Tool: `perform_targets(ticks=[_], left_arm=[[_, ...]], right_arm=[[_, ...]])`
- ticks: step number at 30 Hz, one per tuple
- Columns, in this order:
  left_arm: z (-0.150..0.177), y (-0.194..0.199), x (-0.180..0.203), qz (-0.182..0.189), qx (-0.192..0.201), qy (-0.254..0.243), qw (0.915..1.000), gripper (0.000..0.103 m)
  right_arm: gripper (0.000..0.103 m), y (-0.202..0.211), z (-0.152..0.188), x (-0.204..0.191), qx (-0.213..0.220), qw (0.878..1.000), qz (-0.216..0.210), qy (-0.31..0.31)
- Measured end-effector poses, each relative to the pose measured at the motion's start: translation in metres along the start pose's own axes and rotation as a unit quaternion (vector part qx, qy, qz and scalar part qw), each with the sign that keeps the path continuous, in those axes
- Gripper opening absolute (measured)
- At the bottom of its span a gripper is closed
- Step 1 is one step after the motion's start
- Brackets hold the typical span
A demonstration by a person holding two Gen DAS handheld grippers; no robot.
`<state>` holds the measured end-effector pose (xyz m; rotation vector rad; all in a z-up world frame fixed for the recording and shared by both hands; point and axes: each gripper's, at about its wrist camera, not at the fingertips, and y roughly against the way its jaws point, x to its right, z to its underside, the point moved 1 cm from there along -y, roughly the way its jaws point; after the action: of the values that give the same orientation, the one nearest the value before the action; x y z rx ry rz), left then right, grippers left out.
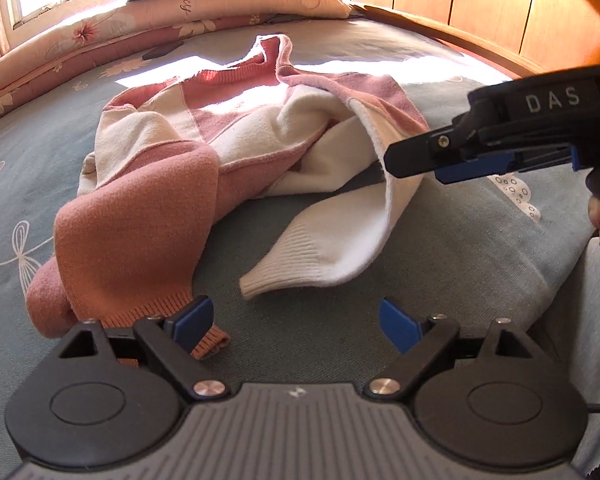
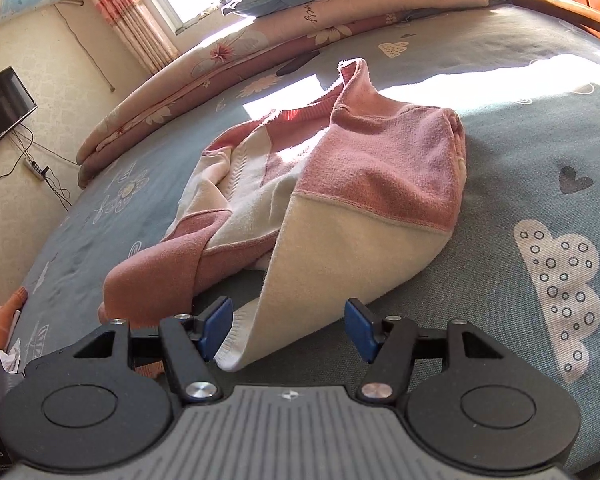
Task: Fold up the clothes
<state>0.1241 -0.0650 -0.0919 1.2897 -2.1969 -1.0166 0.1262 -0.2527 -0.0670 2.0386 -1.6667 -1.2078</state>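
Sweater (image 1: 236, 148) (pink and cream) crumpled on bed (image 1: 460, 240); left gripper (image 1: 296, 322) and right gripper (image 2: 290, 328) — jaws apart, empty

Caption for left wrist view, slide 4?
Open left gripper facing crumpled pink-and-cream knit sweater on grey patterned bedsheet.

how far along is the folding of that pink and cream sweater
Nothing looks folded yet: the pink and cream knit sweater lies crumpled on the grey-blue patterned bedsheet, sleeves sprawled. Both the left tongs and the right tongs are open and empty, the right ones near the cream sleeve cuff. Spreading it flat and every fold remain.
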Motion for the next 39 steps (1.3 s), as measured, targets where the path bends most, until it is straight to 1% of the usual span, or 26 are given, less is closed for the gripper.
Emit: perform_targets(ticks=[3, 4, 6, 8, 9, 10, 11, 12, 13, 17, 20, 25, 29, 34, 39], left_arm=[[0.002, -0.002, -0.003, 0.010, 0.001, 0.009, 0.9999, 0.090], [0.003, -0.002, -0.005, 0.013, 0.001, 0.012, 0.9998, 0.090], [0.006, -0.003, -0.006, 0.016, 0.000, 0.014, 0.9998, 0.090], [0.008, -0.002, -0.007, 0.019, -0.001, 0.013, 0.9997, 0.090], [0.009, -0.002, -0.008, 0.020, -0.001, 0.010, 0.9997, 0.090], [0.010, -0.001, -0.008, 0.021, 0.000, 0.008, 0.9997, 0.090], [0.010, -0.001, -0.009, 0.024, -0.001, 0.008, 0.9997, 0.090], [0.010, -0.001, -0.010, 0.026, -0.001, 0.010, 0.9996, 0.090], [0.010, -0.001, -0.011, 0.027, -0.001, 0.012, 0.9996, 0.090], [0.009, -0.002, -0.015, 0.032, 0.000, 0.021, 0.9993, 0.090], [0.008, 0.000, -0.015, 0.036, 0.001, 0.024, 0.9991, 0.090], [0.006, 0.001, -0.015, 0.039, 0.001, 0.033, 0.9987, 0.090], [0.005, 0.001, -0.011, 0.038, -0.002, 0.026, 0.9989, 0.090], [0.005, 0.001, -0.009, 0.037, -0.007, 0.023, 0.9990, 0.090], [0.005, -0.004, -0.009, 0.033, -0.020, 0.030, 0.9988, 0.090]], right_arm=[[0.066, -0.014, -0.007, -0.012, -0.002, 1.000, 0.008, 0.019], [0.064, -0.020, -0.008, -0.014, -0.007, 1.000, 0.010, 0.023], [0.058, -0.032, -0.007, -0.019, -0.019, 0.998, 0.034, 0.041], [0.034, -0.037, -0.004, -0.019, -0.019, 0.996, 0.063, 0.063], [0.028, -0.038, -0.002, -0.018, -0.018, 0.994, 0.078, 0.075], [0.016, -0.040, -0.001, -0.018, -0.017, 0.992, 0.093, 0.087], [0.012, -0.041, 0.001, -0.017, -0.015, 0.989, 0.108, 0.098], [0.011, -0.040, 0.002, -0.014, -0.013, 0.988, 0.116, 0.102], [0.008, -0.037, 0.002, -0.011, -0.010, 0.987, 0.121, 0.102], [0.007, -0.019, -0.003, 0.005, 0.004, 0.988, 0.126, 0.091], [0.007, -0.007, -0.014, 0.018, 0.019, 0.983, 0.151, 0.101], [0.006, 0.013, -0.033, 0.039, 0.047, 0.972, 0.197, 0.120], [0.006, 0.027, -0.050, 0.058, 0.066, 0.961, 0.232, 0.134], [0.006, 0.032, -0.074, 0.088, 0.071, 0.950, 0.270, 0.141], [0.006, 0.032, -0.097, 0.118, 0.071, 0.938, 0.307, 0.145]])
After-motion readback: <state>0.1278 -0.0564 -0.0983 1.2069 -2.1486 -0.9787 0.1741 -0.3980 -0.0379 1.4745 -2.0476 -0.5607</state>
